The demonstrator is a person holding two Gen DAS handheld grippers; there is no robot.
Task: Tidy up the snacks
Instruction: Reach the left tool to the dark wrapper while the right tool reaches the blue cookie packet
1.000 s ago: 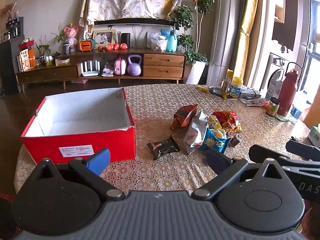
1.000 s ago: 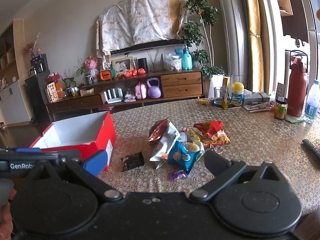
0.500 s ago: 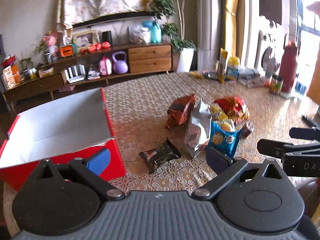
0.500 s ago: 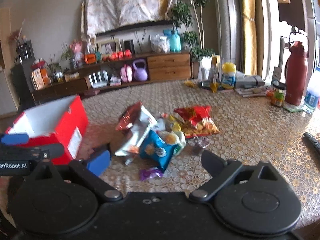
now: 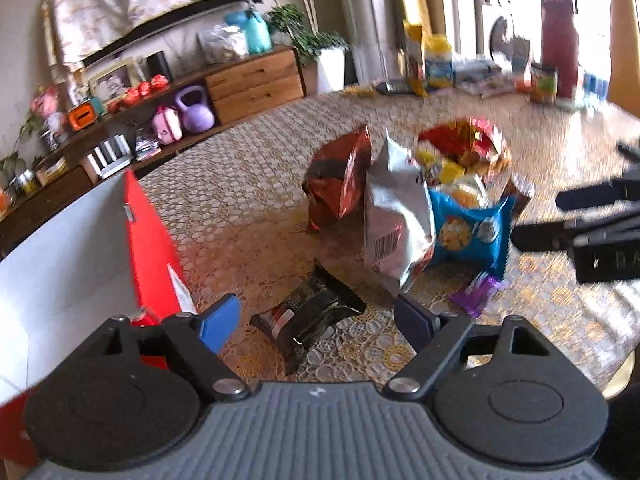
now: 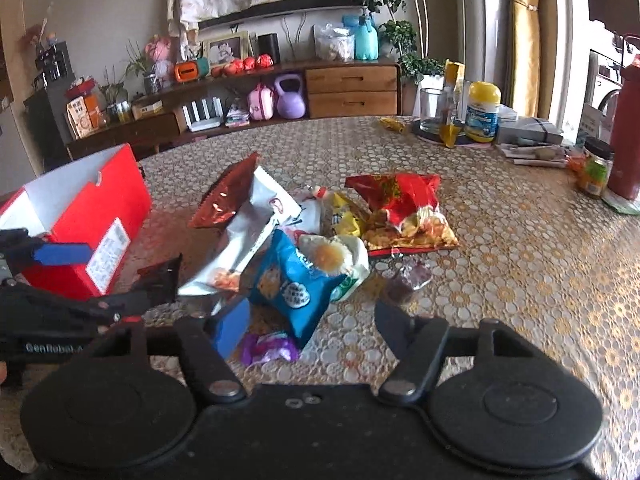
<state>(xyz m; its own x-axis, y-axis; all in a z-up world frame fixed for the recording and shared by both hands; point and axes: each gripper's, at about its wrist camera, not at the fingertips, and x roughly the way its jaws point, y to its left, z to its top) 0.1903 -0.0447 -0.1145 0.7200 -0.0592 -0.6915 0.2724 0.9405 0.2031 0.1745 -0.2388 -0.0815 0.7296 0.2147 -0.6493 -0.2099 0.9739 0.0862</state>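
While both claws are closing with nothing clamped yet, the left claw (image 5: 316, 316) is framing the black snack packet (image 5: 308, 312) lying on the worktop (image 6: 520, 248) just beside the red box (image 5: 152, 240). The right claw (image 6: 308, 328) is straddling the blue cookie bag (image 6: 292, 284) and purple wrapper (image 6: 268, 346), farther from the red box, pads clear of both.

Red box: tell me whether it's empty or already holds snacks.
Empty as far as visible: the red box shows only bare white inside, and the snack bags lie on the table.
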